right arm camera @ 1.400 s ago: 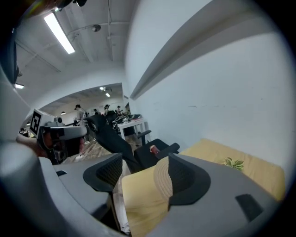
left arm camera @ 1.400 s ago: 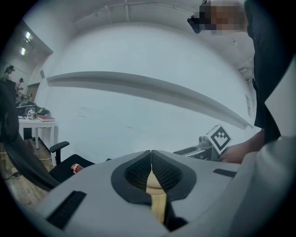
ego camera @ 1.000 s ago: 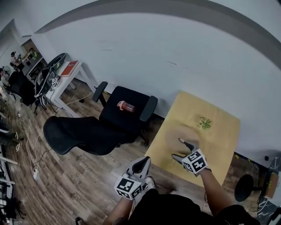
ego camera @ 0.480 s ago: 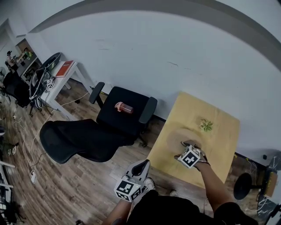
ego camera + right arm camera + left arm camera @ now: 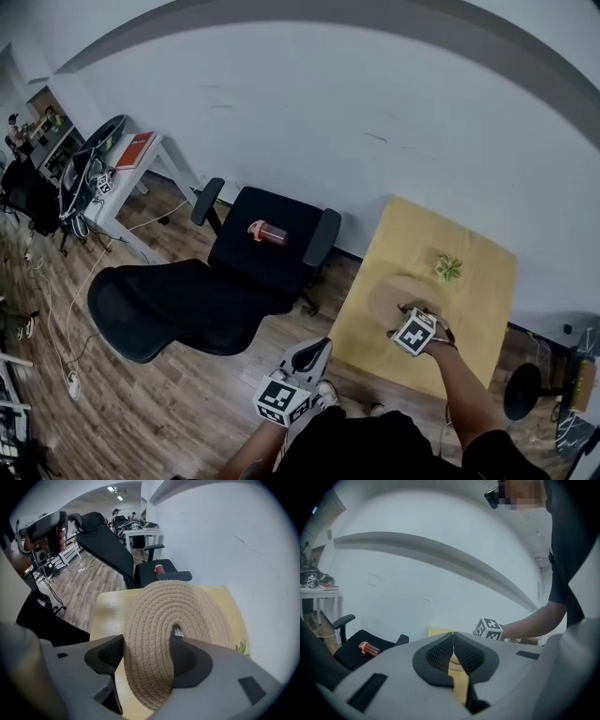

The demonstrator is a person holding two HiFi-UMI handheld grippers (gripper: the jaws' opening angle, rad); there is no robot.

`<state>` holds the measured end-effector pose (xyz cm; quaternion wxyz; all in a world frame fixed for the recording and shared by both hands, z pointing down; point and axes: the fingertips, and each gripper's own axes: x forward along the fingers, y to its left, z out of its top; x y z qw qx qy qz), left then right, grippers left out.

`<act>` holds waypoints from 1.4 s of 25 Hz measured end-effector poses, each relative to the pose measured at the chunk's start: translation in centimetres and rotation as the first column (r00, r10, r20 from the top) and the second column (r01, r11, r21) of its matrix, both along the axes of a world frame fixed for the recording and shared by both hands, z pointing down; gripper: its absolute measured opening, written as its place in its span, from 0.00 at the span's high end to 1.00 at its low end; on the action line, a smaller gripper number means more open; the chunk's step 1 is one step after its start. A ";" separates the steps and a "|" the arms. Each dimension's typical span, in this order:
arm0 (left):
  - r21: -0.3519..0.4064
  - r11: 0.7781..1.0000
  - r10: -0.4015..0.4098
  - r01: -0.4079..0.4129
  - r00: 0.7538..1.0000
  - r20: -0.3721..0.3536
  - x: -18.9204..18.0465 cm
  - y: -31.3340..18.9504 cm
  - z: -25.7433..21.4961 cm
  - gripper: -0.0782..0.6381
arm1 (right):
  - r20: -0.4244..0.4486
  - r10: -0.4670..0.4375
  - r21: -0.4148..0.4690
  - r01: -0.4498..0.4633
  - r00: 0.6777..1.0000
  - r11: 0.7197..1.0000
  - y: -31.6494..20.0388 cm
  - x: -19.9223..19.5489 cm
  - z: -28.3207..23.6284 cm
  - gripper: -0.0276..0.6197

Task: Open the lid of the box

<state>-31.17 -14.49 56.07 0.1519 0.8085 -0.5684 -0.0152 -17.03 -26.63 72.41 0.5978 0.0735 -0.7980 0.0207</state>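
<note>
The round lid of coiled beige rope [image 5: 180, 604] lies near the front edge of the pale yellow wooden worktop [image 5: 473, 281], and the box beneath it is hidden. The right gripper [image 5: 149, 654] points steeply down onto it. Its 2 fingers have just been closing and now pinch the weave between the rim and the centre loop. The grasp looks made, but the lift remains. The left gripper [image 5: 452, 649] hangs well apart, off the worktop, its fingers together and empty.

The lid [image 5: 187, 602] is a round, shallow dome of coiled tan rope with a small pale loop at its centre; it lies over the box, hiding it, on the yellow table [image 5: 478, 281]; the right gripper [image 5: 147, 641], jaws just closing, pinches its near side.
</note>
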 end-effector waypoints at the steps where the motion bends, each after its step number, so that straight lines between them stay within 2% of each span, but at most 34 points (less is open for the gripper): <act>1: -0.001 1.000 0.005 -0.005 1.000 0.001 -0.2 -0.1 0.1 0.86 | -0.001 -0.001 0.005 0.002 1.000 1.000 0.0 0.0 0.0 0.46; 8: -0.016 1.000 0.013 -0.013 1.000 0.010 0.0 -0.4 0.4 0.86 | 0.041 0.009 0.035 -0.010 0.999 0.999 0.5 -0.1 -1.1 0.48; 18: -0.008 0.998 0.067 -0.067 0.998 0.004 4.8 -1.2 -0.7 0.86 | 0.090 -0.018 0.151 0.004 0.996 0.988 2.0 1.4 -4.8 0.49; 27: -0.008 0.991 0.135 -0.135 0.991 0.003 9.2 -2.6 -0.9 0.86 | 0.071 -0.008 0.218 -0.008 0.997 0.976 3.1 7.4 -7.2 0.49; 31: -0.010 0.982 0.188 -0.188 0.982 -0.002 11.9 -4.0 -0.8 0.86 | 0.036 -0.002 0.262 -0.007 0.999 0.965 3.1 10.5 -7.1 0.49; 35: -0.001 0.974 0.228 -0.228 0.974 -0.001 14.3 -5.1 -1.2 0.86 | 0.034 0.029 0.261 -0.037 0.999 0.965 3.2 13.1 -6.9 0.49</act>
